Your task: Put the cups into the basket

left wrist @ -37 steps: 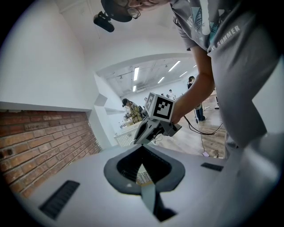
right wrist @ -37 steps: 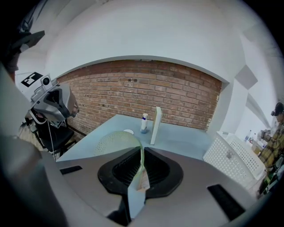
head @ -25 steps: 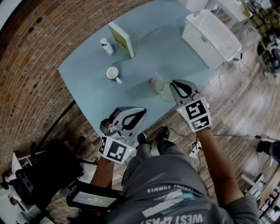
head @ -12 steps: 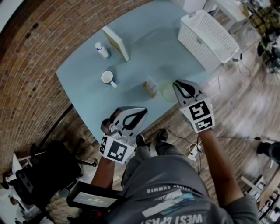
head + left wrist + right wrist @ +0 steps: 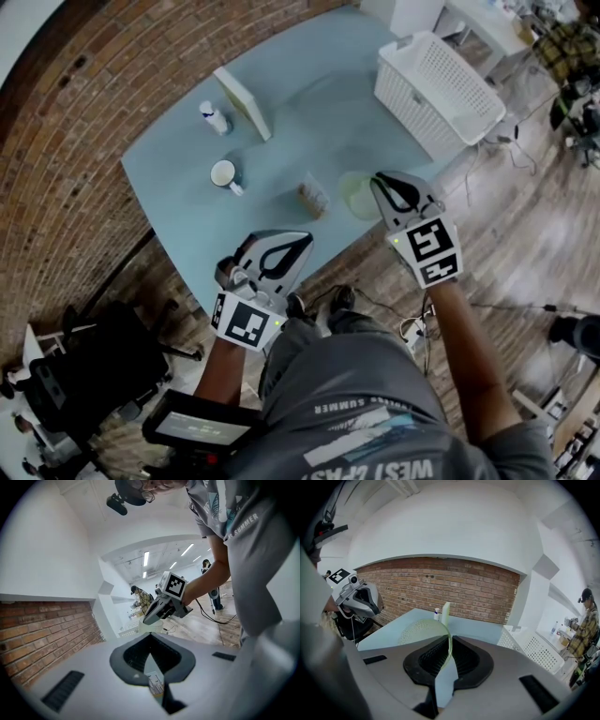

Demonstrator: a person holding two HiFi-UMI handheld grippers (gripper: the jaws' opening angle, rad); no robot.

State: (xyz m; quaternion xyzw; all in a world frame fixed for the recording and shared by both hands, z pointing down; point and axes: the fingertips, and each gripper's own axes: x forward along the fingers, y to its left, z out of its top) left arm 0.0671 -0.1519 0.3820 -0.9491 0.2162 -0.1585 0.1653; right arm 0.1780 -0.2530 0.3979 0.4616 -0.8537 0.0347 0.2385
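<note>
The person's grey shirt [image 5: 255, 550] reads "SUMMER".

Bright, even indoor light, faint shadows; heavy fisheye warping, dark corners, soft head view.

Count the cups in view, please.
3: white mug near the bottle, clear cup mid-table, green cup in the right hand-held gripper. None seems hidden.

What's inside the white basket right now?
No cup shows inside the white basket; only its perforated walls are visible, and the near wall hides part of its bottom. The right tongs grip the pale green cup.
</note>
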